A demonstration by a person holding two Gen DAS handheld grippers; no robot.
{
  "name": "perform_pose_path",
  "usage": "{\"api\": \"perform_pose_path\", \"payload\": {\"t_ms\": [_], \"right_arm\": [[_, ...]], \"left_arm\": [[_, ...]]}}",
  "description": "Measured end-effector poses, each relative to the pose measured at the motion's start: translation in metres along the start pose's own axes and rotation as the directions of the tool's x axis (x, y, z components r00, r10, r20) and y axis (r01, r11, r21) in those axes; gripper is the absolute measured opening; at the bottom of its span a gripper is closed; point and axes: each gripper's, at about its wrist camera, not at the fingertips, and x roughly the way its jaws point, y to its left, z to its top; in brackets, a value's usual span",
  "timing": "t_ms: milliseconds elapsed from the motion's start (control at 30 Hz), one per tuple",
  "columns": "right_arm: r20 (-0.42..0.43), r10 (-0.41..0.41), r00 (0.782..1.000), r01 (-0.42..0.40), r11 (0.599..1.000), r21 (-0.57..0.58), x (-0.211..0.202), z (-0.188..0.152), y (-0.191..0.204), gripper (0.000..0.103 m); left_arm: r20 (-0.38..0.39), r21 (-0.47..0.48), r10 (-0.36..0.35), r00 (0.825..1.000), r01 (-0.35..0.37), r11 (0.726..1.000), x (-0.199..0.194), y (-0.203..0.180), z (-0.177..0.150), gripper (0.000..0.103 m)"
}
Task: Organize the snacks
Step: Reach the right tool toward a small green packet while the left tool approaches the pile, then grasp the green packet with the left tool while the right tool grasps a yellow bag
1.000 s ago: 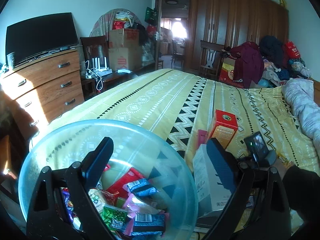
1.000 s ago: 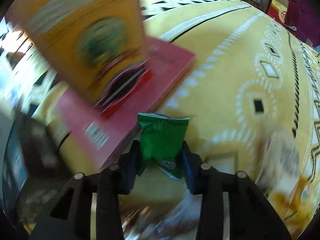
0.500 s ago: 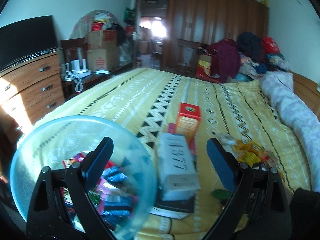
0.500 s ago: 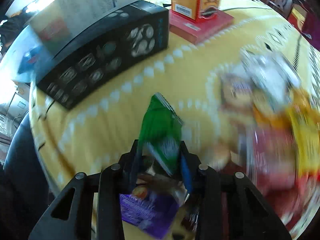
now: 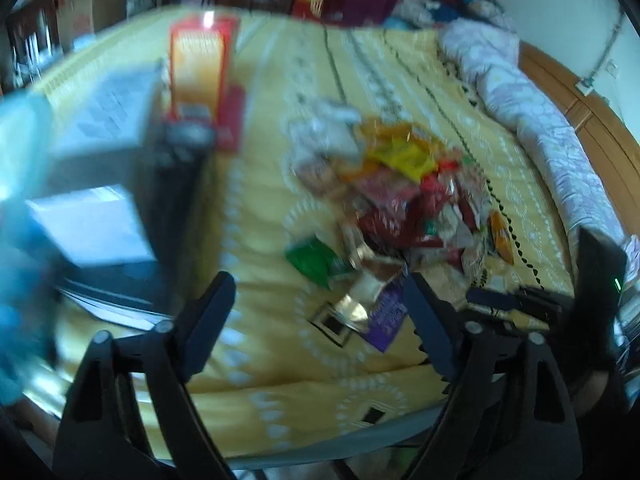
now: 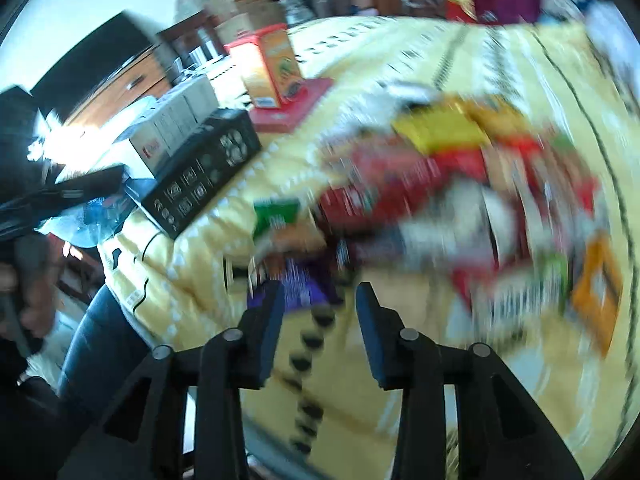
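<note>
A heap of snack packets (image 5: 416, 196) lies on the yellow patterned bedspread (image 5: 288, 364); it also shows, blurred, in the right wrist view (image 6: 452, 184). A green packet (image 5: 316, 258) lies at the heap's near left edge, also in the right wrist view (image 6: 276, 216). A purple packet (image 5: 386, 312) lies nearest me, and shows in the right wrist view (image 6: 298, 286). My left gripper (image 5: 316, 308) is open and empty above the bed's near edge. My right gripper (image 6: 320, 308) is open and empty, just short of the purple packet.
An orange carton (image 5: 198, 68) stands on a red box (image 5: 232, 116). A black box (image 6: 204, 168) with a grey box (image 6: 176, 124) on it lies left of the heap. The blue bowl (image 5: 20, 216) is a blur at the far left. A rolled quilt (image 5: 536, 116) lies right.
My right gripper has let go of the green packet, which now lies on the bed, and has opened. My left gripper has swung right, from the bowl toward the snack heap.
</note>
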Motion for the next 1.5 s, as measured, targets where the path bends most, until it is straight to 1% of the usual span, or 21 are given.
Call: {"api": "perform_pose_path", "payload": {"t_ms": [67, 133, 200, 233, 300, 400, 467, 533, 567, 600, 633, 667, 833, 867, 967, 1067, 1100, 1167, 1233, 1400, 1500], "right_arm": [[-0.005, 0.002, 1.000, -0.002, 1.000, 0.022, 0.000, -0.014, -0.006, 0.043], [-0.007, 0.005, 1.000, -0.005, 0.999, 0.042, -0.004, -0.029, -0.010, 0.042], [-0.003, 0.005, 1.000, -0.005, 0.998, 0.059, -0.005, -0.036, -0.014, 0.043], [-0.001, 0.007, 1.000, -0.007, 0.997, 0.072, -0.004, -0.040, -0.016, 0.043], [0.002, 0.009, 1.000, -0.009, 0.996, 0.092, -0.004, -0.043, -0.021, 0.043], [-0.001, 0.014, 1.000, -0.013, 0.994, 0.109, 0.000, -0.046, -0.027, 0.044], [-0.003, 0.017, 1.000, -0.016, 0.993, 0.119, 0.001, -0.048, -0.029, 0.044], [0.005, 0.023, 1.000, -0.024, 0.992, 0.127, 0.000, -0.049, -0.031, 0.044], [0.008, 0.026, 1.000, -0.027, 0.991, 0.129, 0.000, -0.049, -0.032, 0.046], [0.011, 0.028, 1.000, -0.029, 0.991, 0.132, 0.000, -0.050, -0.033, 0.051], [0.014, 0.030, 0.999, -0.031, 0.990, 0.137, 0.002, -0.051, -0.033, 0.053], [0.015, 0.032, 0.999, -0.034, 0.989, 0.141, 0.002, -0.051, -0.034, 0.053], [0.024, 0.044, 0.999, -0.047, 0.985, 0.164, 0.002, -0.054, -0.037, 0.057], [0.022, 0.044, 0.999, -0.047, 0.985, 0.164, 0.003, -0.054, -0.037, 0.057], [0.016, 0.043, 0.999, -0.045, 0.984, 0.170, 0.002, -0.057, -0.042, 0.057], [0.019, 0.041, 0.999, -0.043, 0.983, 0.180, 0.000, -0.061, -0.046, 0.057], [0.021, 0.040, 0.999, -0.044, 0.982, 0.185, -0.001, -0.062, -0.048, 0.058], [0.025, 0.043, 0.999, -0.047, 0.980, 0.194, -0.001, -0.065, -0.050, 0.059], [0.027, 0.047, 0.999, -0.051, 0.978, 0.203, 0.000, -0.067, -0.051, 0.060], [0.030, 0.052, 0.998, -0.057, 0.977, 0.203, 0.000, -0.067, -0.050, 0.064], [0.026, 0.052, 0.998, -0.056, 0.977, 0.207, 0.001, -0.068, -0.052, 0.064]], "left_arm": [[-0.039, -0.041, -0.004, 0.999, 0.002, 0.999, 0.026, 0.002, 0.000, 0.070], [-0.055, -0.069, 0.008, 0.998, -0.012, 0.998, 0.045, 0.004, 0.000, 0.068], [-0.075, -0.072, 0.025, 0.997, -0.031, 0.997, 0.058, 0.004, 0.000, 0.066], [-0.092, -0.074, 0.032, 0.995, -0.039, 0.996, 0.066, 0.005, 0.001, 0.062], [-0.123, -0.096, 0.017, 0.992, -0.029, 0.995, 0.081, 0.008, 0.001, 0.062], [-0.156, -0.081, 0.040, 0.987, -0.053, 0.995, 0.091, 0.012, -0.005, 0.062], [-0.148, -0.057, 0.059, 0.987, -0.069, 0.996, 0.084, 0.011, -0.008, 0.061], [-0.132, -0.024, 0.113, 0.985, -0.117, 0.993, 0.074, 0.010, -0.011, 0.060], [-0.126, -0.017, 0.132, 0.983, -0.136, 0.991, 0.070, 0.011, -0.013, 0.060], [-0.119, -0.010, 0.142, 0.983, -0.144, 0.989, 0.067, 0.011, -0.015, 0.060], [-0.109, 0.003, 0.156, 0.982, -0.157, 0.988, 0.064, 0.010, -0.016, 0.060], [-0.106, 0.009, 0.157, 0.982, -0.157, 0.988, 0.063, 0.007, -0.017, 0.060], [-0.131, 0.003, 0.077, 0.988, -0.077, 0.997, 0.078, -0.003, -0.011, 0.061], [-0.138, 0.002, 0.079, 0.987, -0.079, 0.997, 0.083, -0.003, -0.010, 0.061], [-0.156, 0.006, 0.119, 0.981, -0.119, 0.993, 0.097, 0.002, -0.007, 0.060], [-0.137, 0.044, 0.189, 0.972, -0.184, 0.982, 0.086, 0.002, -0.007, 0.059], [-0.132, 0.046, 0.200, 0.971, -0.196, 0.980, 0.082, 0.002, -0.007, 0.060], [-0.125, 0.035, 0.184, 0.975, -0.181, 0.983, 0.076, 0.003, -0.008, 0.060], [-0.108, 0.055, 0.180, 0.978, -0.175, 0.983, 0.075, 0.000, -0.008, 0.061], [-0.111, 0.067, 0.170, 0.979, -0.163, 0.984, 0.092, -0.005, 0.000, 0.062], [-0.105, 0.085, 0.188, 0.977, -0.179, 0.980, 0.103, -0.006, 0.003, 0.062]]}}
